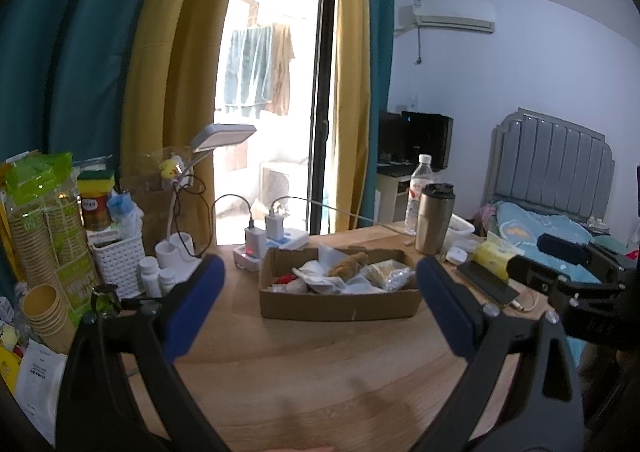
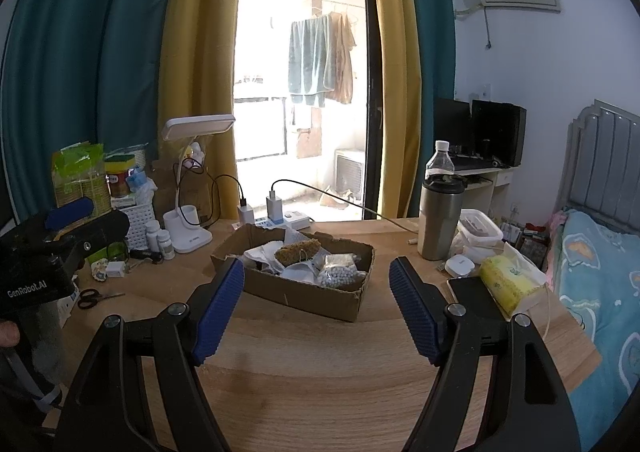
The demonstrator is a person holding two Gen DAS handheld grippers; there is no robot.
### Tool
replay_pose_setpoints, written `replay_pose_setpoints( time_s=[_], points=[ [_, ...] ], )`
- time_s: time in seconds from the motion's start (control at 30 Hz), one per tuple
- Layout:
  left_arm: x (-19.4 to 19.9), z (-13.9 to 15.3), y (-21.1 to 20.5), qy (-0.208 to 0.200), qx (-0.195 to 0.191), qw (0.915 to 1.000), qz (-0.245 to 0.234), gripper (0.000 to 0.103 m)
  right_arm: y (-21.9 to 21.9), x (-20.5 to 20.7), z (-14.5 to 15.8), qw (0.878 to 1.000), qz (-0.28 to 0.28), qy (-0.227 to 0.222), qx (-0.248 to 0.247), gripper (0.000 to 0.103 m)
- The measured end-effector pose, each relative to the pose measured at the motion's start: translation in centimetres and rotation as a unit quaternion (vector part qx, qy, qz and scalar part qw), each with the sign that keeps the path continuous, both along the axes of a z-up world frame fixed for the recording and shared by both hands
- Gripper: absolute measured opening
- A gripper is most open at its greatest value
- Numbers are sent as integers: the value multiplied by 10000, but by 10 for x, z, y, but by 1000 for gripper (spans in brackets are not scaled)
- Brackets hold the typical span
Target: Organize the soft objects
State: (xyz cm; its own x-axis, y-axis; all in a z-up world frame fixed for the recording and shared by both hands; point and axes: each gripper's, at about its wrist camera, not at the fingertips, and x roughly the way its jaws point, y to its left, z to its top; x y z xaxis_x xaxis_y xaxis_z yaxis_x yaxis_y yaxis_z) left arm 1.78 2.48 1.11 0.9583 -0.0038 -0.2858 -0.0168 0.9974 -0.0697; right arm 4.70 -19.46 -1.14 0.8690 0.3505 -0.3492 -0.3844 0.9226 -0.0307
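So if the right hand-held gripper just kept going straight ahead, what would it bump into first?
Probably the cardboard box of soft things: the open right hand-held gripper points at it across bare table. Depth is uncertain.

A shallow cardboard box [image 2: 320, 302] is set on the wooden table, its flaps open and its front wall creased. It is filled with soft things: a brown plush piece [image 2: 297, 250] is laid on top of crumpled white cloths [image 2: 264, 254], and a clear bag of white beads [image 2: 339, 272] is tucked at the right. Something red [image 1: 285, 278] is seen at the left.
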Motion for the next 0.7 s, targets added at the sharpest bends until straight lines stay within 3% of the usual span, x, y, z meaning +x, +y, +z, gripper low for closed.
replay_pose_setpoints(
  time_s=[0.7],
  points=[
    [1,-5,0,59,-35,10000,-50,98,5,1,-5,10000,39,60,-19,78]
  ],
)
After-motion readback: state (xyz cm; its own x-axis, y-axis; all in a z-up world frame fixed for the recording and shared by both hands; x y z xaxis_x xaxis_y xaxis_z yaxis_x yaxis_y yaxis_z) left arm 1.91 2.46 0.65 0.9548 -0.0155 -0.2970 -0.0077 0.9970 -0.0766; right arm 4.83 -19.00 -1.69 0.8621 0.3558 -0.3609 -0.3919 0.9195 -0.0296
